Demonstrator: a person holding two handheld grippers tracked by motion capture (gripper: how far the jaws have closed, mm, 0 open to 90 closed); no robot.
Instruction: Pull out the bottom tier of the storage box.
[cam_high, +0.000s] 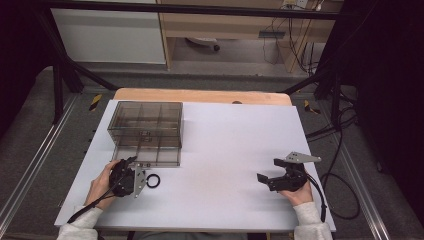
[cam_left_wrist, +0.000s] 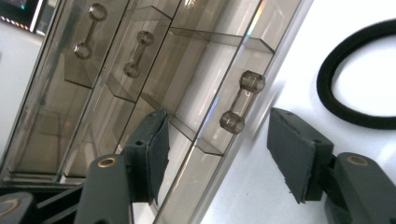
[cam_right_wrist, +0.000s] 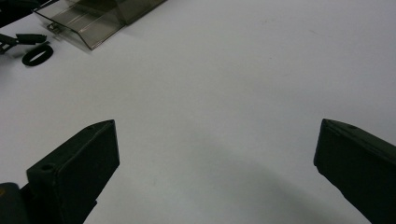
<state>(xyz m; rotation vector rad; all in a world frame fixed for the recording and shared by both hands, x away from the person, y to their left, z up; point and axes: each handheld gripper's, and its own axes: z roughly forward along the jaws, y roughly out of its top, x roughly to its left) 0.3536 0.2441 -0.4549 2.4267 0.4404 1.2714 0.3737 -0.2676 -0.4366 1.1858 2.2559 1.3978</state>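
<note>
Your left gripper (cam_left_wrist: 217, 154) sits at the front of the smoky clear drawer organiser (cam_high: 145, 131), jaws apart on either side of the lowest drawer's dumbbell-shaped handle (cam_left_wrist: 242, 101). The pads do not press on it; there is a gap at each side, so nothing is held. That lowest drawer (cam_high: 148, 156) is pulled out toward you, and the black hair tie (cam_high: 153, 180) lies on the white table (cam_high: 225, 150) just beside the drawer's front corner and close to your left gripper. Your right gripper (cam_right_wrist: 217, 154) rests well apart at the right side of the table, jaws spread wide over bare surface, holding nothing.

The risks from here lie mostly in the crowding. The hair tie is thin and flat, so if you come down too steeply the pads may skate over it or pinch only one strand and let it spring away. Swinging across to it from the handle, you could knock the drawer front and push it shut or skew it on its runners. The organiser looks light; a sideways bump might slide the whole unit across the table. When dropping the tie in, a high release may let it catch on the drawer wall or a divider and hang half out.
</note>
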